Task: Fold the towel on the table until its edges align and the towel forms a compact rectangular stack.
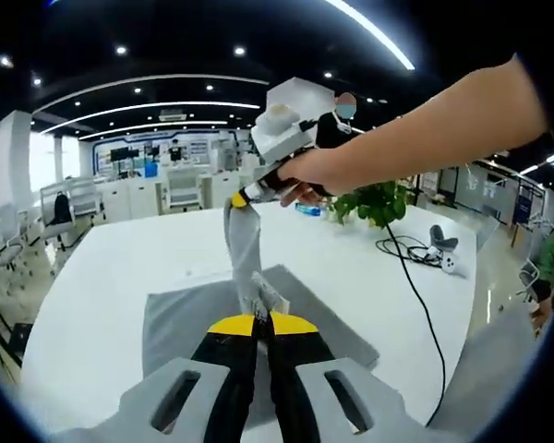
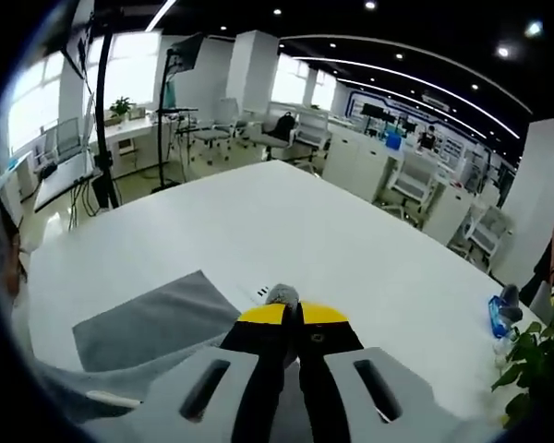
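Left gripper view: the left tool (image 1: pixel 262 322) is pressed together on an edge of the grey towel (image 1: pixel 189 323), which lies partly flat on the white tabletop (image 1: pixel 120 258). A strip of towel rises to the right tool (image 1: pixel 240 197), held by a hand (image 1: pixel 305 171) and pinching the cloth aloft. A plant (image 1: pixel 379 201) and cable (image 1: pixel 415 277) sit behind. Right gripper view: the right tool (image 2: pixel 293 317) is closed on a tuft of towel (image 2: pixel 152 323).

Both grippers (image 1: pixel 263 323) (image 2: pixel 293 314) clamped (right raised, seemingly).
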`<state>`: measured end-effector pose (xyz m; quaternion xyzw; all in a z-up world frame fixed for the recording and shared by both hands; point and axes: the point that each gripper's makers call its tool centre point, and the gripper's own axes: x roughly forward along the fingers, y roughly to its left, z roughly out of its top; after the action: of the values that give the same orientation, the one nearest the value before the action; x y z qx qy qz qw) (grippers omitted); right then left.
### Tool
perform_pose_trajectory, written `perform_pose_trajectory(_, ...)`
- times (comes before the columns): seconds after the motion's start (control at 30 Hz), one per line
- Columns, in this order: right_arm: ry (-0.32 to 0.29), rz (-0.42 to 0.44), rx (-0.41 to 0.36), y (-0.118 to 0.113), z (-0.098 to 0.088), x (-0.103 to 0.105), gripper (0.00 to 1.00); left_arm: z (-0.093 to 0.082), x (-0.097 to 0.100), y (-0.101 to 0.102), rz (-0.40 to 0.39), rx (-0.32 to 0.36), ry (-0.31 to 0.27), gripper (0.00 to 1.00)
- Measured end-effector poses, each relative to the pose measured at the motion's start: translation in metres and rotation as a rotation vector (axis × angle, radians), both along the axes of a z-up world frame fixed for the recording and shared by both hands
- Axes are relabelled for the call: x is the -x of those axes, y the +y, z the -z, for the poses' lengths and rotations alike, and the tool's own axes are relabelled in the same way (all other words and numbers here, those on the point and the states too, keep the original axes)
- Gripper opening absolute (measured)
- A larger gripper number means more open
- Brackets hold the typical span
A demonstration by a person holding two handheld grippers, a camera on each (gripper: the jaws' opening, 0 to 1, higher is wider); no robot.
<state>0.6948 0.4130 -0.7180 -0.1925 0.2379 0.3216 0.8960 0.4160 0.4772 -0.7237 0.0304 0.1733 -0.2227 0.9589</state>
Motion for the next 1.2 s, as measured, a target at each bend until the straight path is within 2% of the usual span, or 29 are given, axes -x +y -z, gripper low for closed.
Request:
perform_pose_trajectory(0.37, 0.003, -0.040, 0.019, 0.035, 0.016, 0.004, 0.01, 0.021, 0.005, 0.030, -0.041, -0.016, 0.031, 0.03)
perform_pose_trajectory(0.53, 0.010, -0.057, 0.034, 0.050, 0.029, 0.004, 0.01, 0.030, 0.009, 0.040, -0.055, -0.019, 0.044, 0.03)
perform_pose_trajectory(0.83, 0.004, -0.113, 0.096, 0.075, 0.050, 0.000, 0.01, 0.052, 0.011, 0.052, -0.064, -0.030, 0.070, 0.03)
perform_pose_trajectory(0.97, 0.010, -0.110, 0.094, 0.081, 0.053, 0.003, 0.01, 0.059, 0.010, 0.056, -0.062, -0.037, 0.077, 0.03)
perform_pose_trajectory(1.13, 0.009, -0.128, 0.107, 0.097, 0.065, 0.001, 0.01, 0.069, 0.010, 0.064, -0.076, -0.043, 0.083, 0.04)
perform_pose_trajectory(1.2, 0.015, -0.131, 0.107, 0.096, 0.067, 0.006, 0.01, 0.078, 0.011, 0.066, -0.076, -0.037, 0.098, 0.04)
